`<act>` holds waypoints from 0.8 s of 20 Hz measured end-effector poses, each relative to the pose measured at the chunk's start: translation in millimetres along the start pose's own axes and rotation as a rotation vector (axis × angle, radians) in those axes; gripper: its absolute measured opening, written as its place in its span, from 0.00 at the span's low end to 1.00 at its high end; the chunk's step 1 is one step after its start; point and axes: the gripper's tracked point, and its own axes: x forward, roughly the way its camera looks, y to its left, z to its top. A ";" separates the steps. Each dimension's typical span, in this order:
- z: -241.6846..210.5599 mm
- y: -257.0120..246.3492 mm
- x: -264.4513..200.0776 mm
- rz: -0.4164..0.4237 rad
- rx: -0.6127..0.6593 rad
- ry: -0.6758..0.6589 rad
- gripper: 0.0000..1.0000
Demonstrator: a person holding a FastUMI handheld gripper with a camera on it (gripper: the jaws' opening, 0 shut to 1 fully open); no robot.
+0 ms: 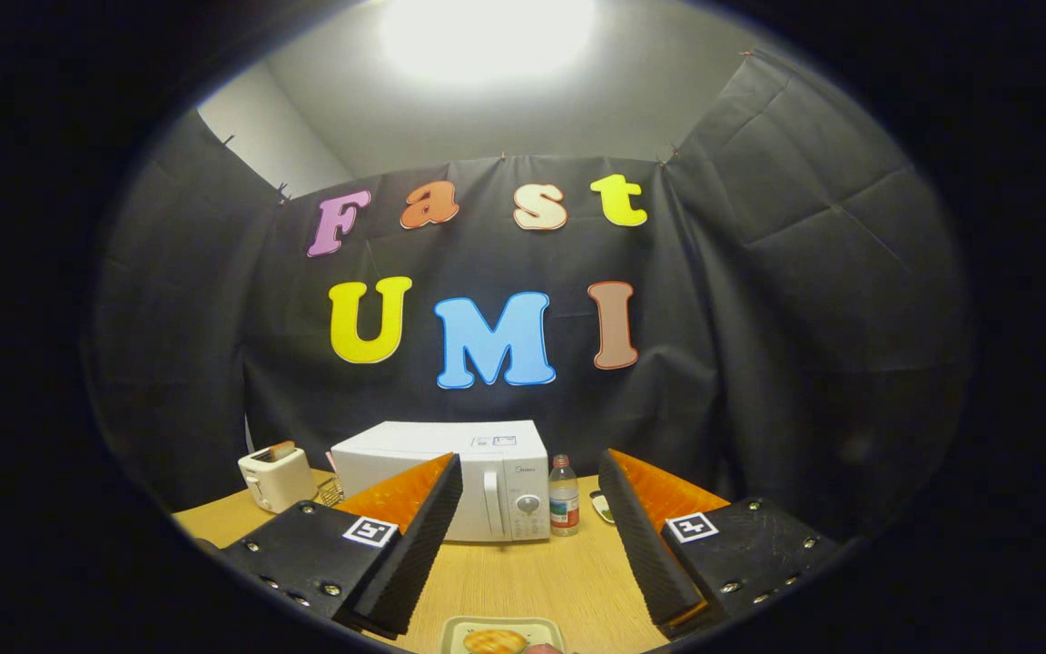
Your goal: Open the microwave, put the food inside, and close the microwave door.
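We have not started yet: our gripper [523, 536] fingers are wide apart holding nothing, the microwave [468, 481] at 12 o'clock is closed, and the food [496, 641] waits on its plate [459, 629] at 6 o'clock.

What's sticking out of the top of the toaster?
A browned slice of bread pokes up from the toaster, left of the closed microwave. Its lower part is hidden in the slot. The open gripper holds nothing.
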 end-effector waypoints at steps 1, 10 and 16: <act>-1.1 1.0 4.3 0.006 -0.001 0.001 0.92; -22.2 17.7 76.7 0.084 0.014 0.023 0.92; -49.4 27.2 131.0 0.120 0.015 0.056 0.92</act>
